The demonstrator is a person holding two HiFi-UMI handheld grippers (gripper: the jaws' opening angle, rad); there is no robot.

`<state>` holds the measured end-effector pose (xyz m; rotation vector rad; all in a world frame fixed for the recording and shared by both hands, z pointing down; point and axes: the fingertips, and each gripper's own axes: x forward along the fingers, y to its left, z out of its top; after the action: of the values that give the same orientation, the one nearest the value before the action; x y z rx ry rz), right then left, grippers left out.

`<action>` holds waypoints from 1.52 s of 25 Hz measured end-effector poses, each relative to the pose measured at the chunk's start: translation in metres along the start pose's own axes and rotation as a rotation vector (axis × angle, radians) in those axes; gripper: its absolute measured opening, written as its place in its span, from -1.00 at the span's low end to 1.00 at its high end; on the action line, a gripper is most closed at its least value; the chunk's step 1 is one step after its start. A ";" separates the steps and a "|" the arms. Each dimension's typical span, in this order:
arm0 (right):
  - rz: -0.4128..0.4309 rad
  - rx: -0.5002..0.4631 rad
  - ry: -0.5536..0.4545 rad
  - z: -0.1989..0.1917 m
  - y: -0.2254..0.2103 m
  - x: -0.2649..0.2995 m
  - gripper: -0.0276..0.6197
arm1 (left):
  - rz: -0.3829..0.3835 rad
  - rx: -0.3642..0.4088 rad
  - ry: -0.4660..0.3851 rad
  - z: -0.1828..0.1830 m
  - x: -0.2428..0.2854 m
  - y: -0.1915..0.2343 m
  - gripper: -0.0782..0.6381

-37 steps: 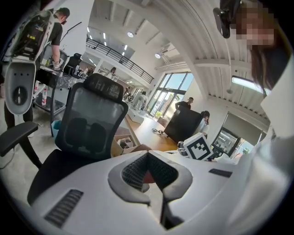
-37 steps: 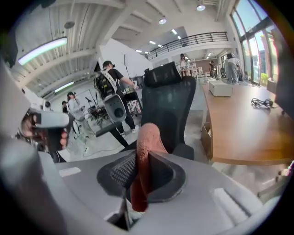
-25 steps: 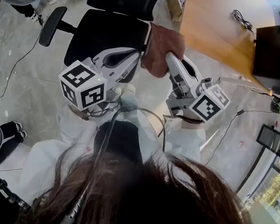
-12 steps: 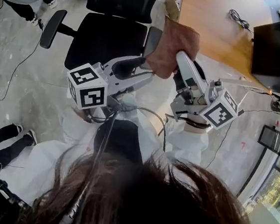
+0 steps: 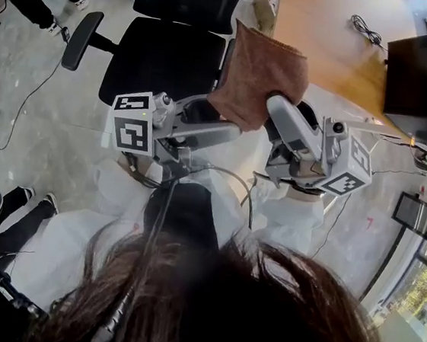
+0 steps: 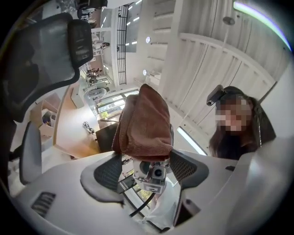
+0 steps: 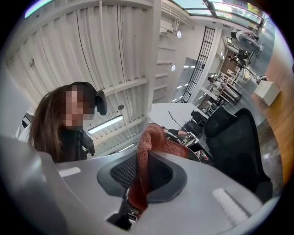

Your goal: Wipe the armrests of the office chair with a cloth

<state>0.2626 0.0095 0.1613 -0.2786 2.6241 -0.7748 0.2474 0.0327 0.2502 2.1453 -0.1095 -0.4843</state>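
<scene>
**Cloth lifted above the chair's armrest, pinched in the right tool**

A grey floor point(image 5: 21, 114) fills the left of the head view. On it, at upper centre, stands a black office chair point(image 5: 165, 54). One armrest point(image 5: 79, 38) juts out at the chair's left side in the picture. A sliver of the other armrest point(image 5: 228, 53) shows just beside the cloth's left edge. A wooden bench point(image 5: 327, 49) takes up the upper right, with a coiled black cable point(image 5: 367, 29) lying near its far edge.

The brown cloth point(image 5: 259, 72) hangs in the air right of the seat, overlapping the chair's edge and the bench's near corner. It is folded, and its lower end is held by the right tool point(image 5: 271, 104).

The right gripper view shows the right tool point(image 7: 144, 170) clamped on the cloth point(image 7: 156, 137), a fold pressed between the two dark pads.

The left tool point(image 5: 218, 117) sits just below and left of the cloth. In the left gripper view its jaws point(image 6: 144, 156) stand wide and have just been opening. The cloth point(image 6: 147, 124) hangs above and between their tips, and neither pad presses on it.
</scene>
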 end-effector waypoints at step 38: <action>-0.398 -0.167 0.268 -0.053 -0.074 -0.012 -0.69 | 0.543 0.342 -0.249 0.106 -0.120 0.005 -0.69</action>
<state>0.2572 -0.0235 0.2469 -0.8147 2.9342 -0.7587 0.0975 -0.0211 0.2362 2.2466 -0.9461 -0.4256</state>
